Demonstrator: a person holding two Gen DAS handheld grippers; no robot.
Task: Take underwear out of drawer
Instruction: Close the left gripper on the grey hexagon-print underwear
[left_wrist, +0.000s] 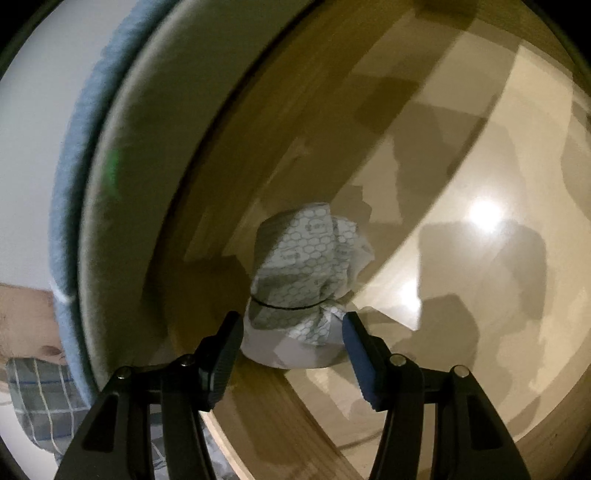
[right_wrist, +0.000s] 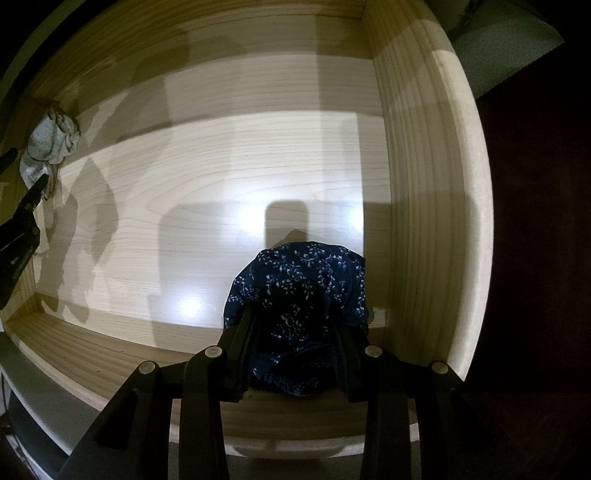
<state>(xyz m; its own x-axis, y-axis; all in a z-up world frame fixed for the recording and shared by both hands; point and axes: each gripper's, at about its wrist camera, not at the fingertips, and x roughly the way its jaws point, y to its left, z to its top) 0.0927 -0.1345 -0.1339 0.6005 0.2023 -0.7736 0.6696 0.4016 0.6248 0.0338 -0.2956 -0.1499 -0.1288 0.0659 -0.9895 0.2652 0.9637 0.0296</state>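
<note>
Navy underwear (right_wrist: 295, 295) sat pinched in the right gripper (right_wrist: 295, 354), low in the drawer (right_wrist: 424, 184), ready for lifting. Left gripper (left_wrist: 291, 332) stood open around a grey bundle (left_wrist: 306, 266), seemingly not yet touching.

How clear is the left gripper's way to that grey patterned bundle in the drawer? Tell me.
Probably yes, clear. The left gripper has its jaws open to either side of the grey patterned bundle, with nothing between. The right gripper is across the drawer, shut on navy underwear.
</note>
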